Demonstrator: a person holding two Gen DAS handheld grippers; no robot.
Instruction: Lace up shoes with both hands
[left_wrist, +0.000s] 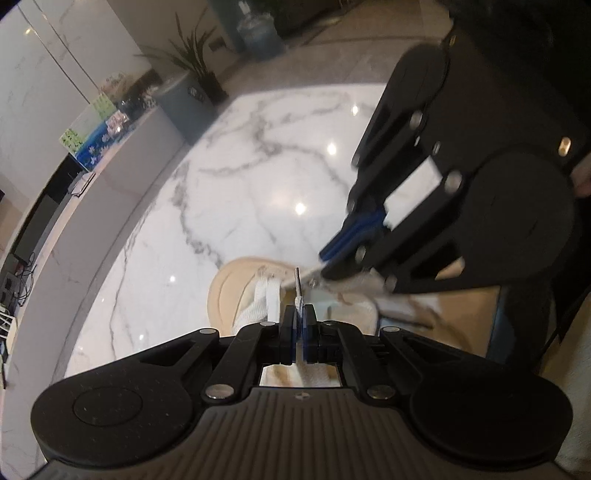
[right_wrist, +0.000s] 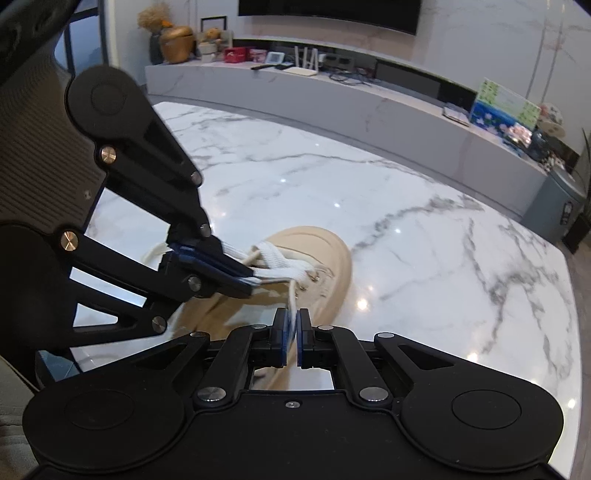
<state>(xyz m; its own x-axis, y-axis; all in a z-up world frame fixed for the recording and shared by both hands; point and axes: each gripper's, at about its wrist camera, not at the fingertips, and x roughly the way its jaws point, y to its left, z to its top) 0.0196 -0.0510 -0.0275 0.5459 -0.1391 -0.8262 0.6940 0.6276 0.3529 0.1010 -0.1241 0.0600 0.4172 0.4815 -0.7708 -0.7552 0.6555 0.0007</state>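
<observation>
A beige shoe (right_wrist: 325, 254) with white laces (right_wrist: 280, 266) rests on the marble table (right_wrist: 424, 236). In the left wrist view its toe (left_wrist: 229, 288) shows beyond my left gripper (left_wrist: 299, 312), which is shut on a lace end whose dark tip (left_wrist: 297, 282) sticks up past the pads. My right gripper (right_wrist: 293, 317) is shut on a thin lace strand rising from the eyelets. The left gripper (right_wrist: 247, 282) shows in the right wrist view at the left, clamped on a flat white lace. The right gripper (left_wrist: 325, 264) reaches in from the upper right, blurred.
A grey marble-topped counter (right_wrist: 369, 107) curves behind the table, carrying boxes, a colourful carton (right_wrist: 502, 109) and cables. A grey bin (left_wrist: 188, 107), a potted plant (left_wrist: 195, 55) and a water jug (left_wrist: 258, 35) stand beyond the table's far edge. A screen hangs above the counter.
</observation>
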